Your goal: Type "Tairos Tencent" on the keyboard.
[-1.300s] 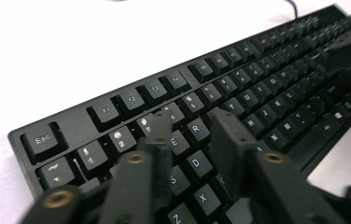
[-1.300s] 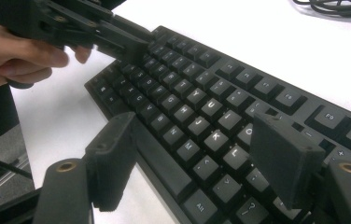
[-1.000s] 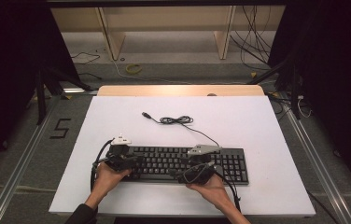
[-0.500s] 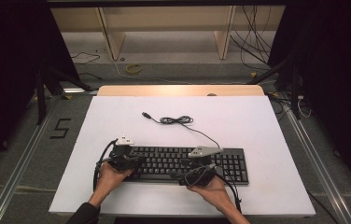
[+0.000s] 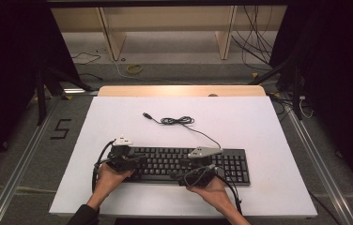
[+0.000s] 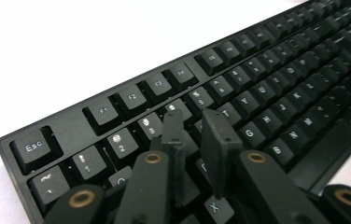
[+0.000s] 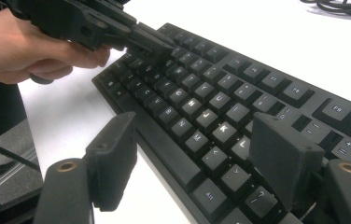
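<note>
My left gripper (image 6: 194, 128) sits low over the left end of the black keyboard (image 5: 184, 164). Its two jaws are nearly closed, with a thin gap between them and nothing held. Their tips hover over the keys just below the number row, near the 4 key; I cannot tell whether they touch a key. My right gripper (image 7: 197, 154) is spread wide and holds nothing. One jaw hangs off the near edge of the keyboard, over the white table (image 5: 259, 122). The other jaw stands over the keys near the comma and full stop. In the right gripper view, the left hand (image 7: 19, 46) wraps around the left gripper at the far end of the keyboard.

From above, the keyboard lies lengthwise along the near part of the table, between both my hands. Its black cable (image 5: 177, 121) runs from its back edge to a loose coil near the table's middle, ending in a plug that lies free.
</note>
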`<state>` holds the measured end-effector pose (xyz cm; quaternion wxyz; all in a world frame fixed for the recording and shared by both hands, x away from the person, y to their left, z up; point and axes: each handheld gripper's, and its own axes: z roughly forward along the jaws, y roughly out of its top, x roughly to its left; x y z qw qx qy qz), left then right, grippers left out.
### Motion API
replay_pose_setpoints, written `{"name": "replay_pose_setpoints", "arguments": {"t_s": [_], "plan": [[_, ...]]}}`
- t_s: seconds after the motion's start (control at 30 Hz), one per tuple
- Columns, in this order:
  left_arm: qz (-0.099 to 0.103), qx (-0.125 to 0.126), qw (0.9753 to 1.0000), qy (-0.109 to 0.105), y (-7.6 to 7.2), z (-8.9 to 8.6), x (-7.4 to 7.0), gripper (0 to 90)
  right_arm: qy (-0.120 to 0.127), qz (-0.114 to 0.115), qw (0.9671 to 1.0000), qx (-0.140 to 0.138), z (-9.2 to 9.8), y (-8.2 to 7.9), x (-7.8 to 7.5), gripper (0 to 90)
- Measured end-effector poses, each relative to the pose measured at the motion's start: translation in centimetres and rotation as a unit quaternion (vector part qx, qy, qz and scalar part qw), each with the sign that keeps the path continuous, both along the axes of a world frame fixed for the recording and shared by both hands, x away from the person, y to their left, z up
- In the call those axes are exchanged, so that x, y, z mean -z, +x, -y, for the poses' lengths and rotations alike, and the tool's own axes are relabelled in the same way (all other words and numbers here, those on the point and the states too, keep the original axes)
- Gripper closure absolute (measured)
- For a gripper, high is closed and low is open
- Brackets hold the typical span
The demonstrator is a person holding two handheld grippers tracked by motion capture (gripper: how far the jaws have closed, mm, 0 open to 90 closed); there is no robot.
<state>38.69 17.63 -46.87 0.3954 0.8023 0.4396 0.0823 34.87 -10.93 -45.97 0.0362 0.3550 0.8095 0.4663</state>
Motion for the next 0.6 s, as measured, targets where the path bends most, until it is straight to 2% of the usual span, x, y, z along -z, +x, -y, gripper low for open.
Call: {"name": "replay_pose_setpoints", "arguments": {"t_s": [0.1,0.37,0.6], "plan": [[0.0,0.004,0.9998,-0.018,-0.3,-0.2,-0.2,71.8,0.0,0.001,1.0,0.0,-0.1,0.1,0.0,33.8],[0.007,0.02,0.9986,-0.048,-1.1,-0.7,-0.6,52.0,0.001,0.003,1.0,-0.001,-0.4,0.2,-0.2,37.3],[0.015,0.018,0.998,-0.059,-1.7,-0.8,-0.8,35.7,-0.003,0.005,1.0,-0.004,-1.0,0.4,-0.3,41.1]]}}
